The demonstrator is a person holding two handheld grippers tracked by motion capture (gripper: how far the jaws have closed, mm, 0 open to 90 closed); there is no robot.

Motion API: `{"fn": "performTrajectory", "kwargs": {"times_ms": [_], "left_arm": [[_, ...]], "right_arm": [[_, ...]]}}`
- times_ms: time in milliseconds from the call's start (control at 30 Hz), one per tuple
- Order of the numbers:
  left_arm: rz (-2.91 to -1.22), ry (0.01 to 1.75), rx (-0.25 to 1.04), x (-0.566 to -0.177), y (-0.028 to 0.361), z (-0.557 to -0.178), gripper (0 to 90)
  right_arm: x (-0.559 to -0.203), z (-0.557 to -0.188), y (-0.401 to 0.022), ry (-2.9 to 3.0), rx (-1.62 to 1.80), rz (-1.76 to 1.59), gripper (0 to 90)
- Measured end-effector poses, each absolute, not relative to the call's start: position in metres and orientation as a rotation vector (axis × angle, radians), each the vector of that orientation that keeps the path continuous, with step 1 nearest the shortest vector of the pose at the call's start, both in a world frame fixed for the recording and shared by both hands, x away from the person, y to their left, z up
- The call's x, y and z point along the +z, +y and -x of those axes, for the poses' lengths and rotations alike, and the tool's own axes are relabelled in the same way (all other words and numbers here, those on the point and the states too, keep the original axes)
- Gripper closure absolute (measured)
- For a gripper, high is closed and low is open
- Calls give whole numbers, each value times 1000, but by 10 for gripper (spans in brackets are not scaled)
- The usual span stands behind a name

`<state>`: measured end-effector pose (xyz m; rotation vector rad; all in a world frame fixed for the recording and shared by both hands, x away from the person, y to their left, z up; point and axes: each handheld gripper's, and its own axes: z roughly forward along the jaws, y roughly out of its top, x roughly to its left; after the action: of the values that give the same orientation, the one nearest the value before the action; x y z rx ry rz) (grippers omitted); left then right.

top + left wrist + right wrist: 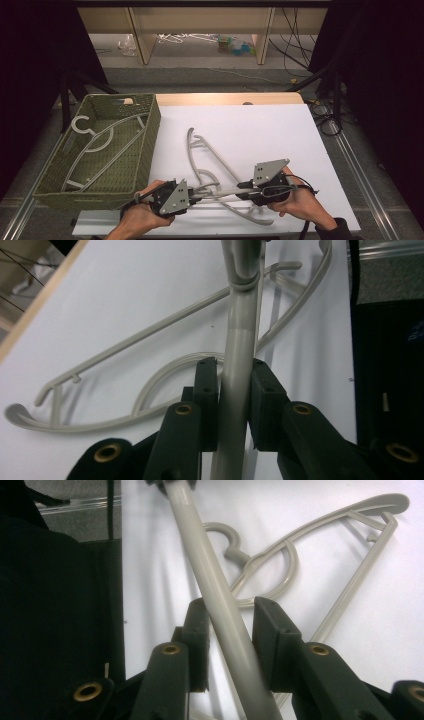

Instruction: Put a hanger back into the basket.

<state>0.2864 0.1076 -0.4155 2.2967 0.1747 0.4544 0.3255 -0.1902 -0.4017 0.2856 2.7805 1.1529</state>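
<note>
Left gripper (pixel 235 385): clenched on grey hanger bar (pixel 239 355). Right gripper (pixel 230 625): jaws loosened around the same bar, at 3 o'clock of the left.

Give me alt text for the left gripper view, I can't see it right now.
The left gripper is clamped on a grey hanger bar that runs straight up the frame between its black jaws. Beyond it, a second grey hanger lies flat on the white table.
</note>
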Motion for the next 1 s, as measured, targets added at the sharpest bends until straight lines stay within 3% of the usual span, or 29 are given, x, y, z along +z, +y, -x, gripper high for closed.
{"fn": "performTrajectory", "kwargs": {"times_ms": [467,1000], "left_arm": [[-2218,315,307,-408,112,-286,791],[-2167,457,262,-392,135,-293,791]], "right_arm": [[-400,-329,-191,2670,1224,-475,422],[-379,-323,-199,2415,1412,-600,300]]}}
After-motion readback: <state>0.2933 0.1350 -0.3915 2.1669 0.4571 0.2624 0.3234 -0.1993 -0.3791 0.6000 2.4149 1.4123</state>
